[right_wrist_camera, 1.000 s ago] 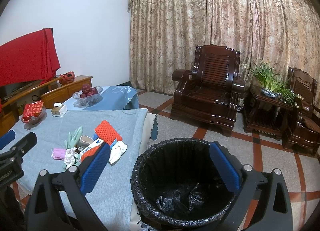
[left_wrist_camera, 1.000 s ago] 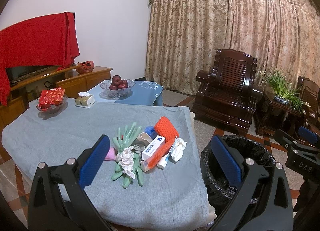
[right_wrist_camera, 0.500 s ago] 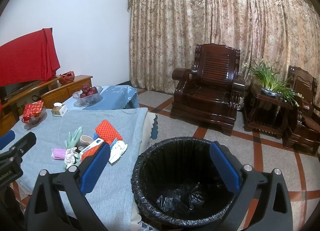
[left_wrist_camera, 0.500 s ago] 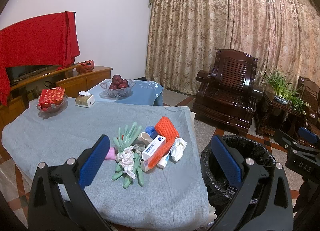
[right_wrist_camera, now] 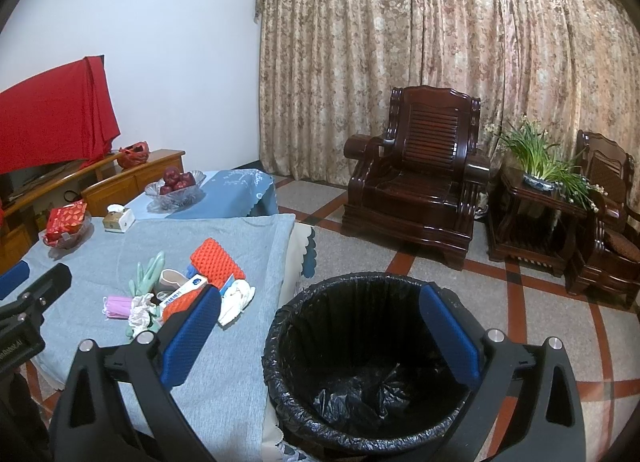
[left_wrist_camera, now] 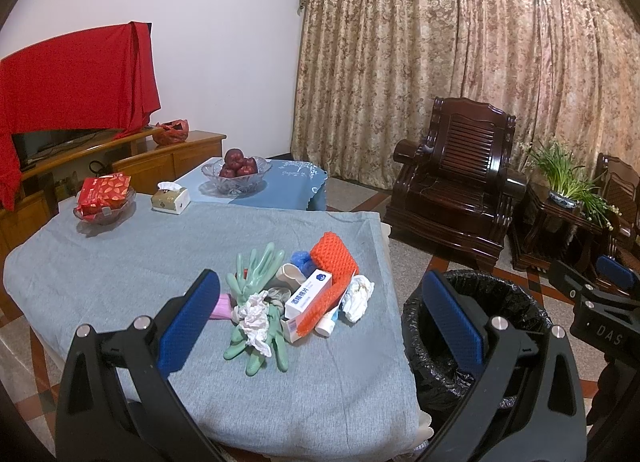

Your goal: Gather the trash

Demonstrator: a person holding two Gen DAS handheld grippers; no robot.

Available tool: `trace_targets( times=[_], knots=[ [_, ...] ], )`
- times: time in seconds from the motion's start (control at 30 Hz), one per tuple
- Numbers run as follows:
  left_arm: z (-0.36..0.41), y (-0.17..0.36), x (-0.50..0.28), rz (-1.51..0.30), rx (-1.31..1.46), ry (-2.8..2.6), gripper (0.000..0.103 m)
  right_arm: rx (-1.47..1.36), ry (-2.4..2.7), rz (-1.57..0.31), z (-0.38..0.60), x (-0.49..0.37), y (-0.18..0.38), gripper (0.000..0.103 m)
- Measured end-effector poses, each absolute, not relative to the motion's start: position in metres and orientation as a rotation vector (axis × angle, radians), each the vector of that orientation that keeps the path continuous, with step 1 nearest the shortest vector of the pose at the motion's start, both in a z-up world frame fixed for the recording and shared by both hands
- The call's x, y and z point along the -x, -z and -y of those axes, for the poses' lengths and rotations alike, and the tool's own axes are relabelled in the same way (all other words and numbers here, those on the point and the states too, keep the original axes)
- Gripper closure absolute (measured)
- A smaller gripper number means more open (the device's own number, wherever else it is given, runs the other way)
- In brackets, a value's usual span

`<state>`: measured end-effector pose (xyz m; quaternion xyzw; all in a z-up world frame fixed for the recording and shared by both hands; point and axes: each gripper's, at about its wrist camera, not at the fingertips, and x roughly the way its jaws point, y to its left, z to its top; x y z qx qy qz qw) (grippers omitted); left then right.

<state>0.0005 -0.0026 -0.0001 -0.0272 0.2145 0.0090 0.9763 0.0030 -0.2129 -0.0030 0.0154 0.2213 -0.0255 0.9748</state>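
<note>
A pile of trash lies on the grey tablecloth [left_wrist_camera: 120, 262]: green rubber gloves [left_wrist_camera: 256, 274], crumpled tissue [left_wrist_camera: 256, 314], a white medicine box [left_wrist_camera: 308, 294], an orange foam sleeve [left_wrist_camera: 334, 256], a white wad [left_wrist_camera: 358, 296] and a pink mask [right_wrist_camera: 116, 308]. My left gripper [left_wrist_camera: 320, 326] hangs open above the table's near edge, short of the pile, holding nothing. A bin with a black liner [right_wrist_camera: 360, 362] stands on the floor right of the table. My right gripper [right_wrist_camera: 320, 338] is open over the bin's near rim, empty.
At the table's far side stand a tissue box [left_wrist_camera: 170, 198], a glass dish with a red packet [left_wrist_camera: 102, 200] and a fruit bowl [left_wrist_camera: 236, 174]. Dark wooden armchairs [right_wrist_camera: 416, 190] and a plant stand [right_wrist_camera: 536, 214] line the curtain. Tiled floor lies open beyond the bin.
</note>
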Motion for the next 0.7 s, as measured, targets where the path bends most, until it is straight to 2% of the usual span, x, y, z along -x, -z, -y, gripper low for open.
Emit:
trace_targets(
  times=[0.43, 0.7],
  knots=[
    [0.002, 0.000, -0.001, -0.434, 0.055, -0.019, 0.005, -0.032, 0.051, -0.447, 0.211, -0.005, 0.003, 0.006],
    [-0.031, 0.021, -0.012, -0.432, 0.088, -0.069, 0.005, -0.030, 0.014, -0.440, 0.197, -0.020, 0.024, 0.006]
  ],
)
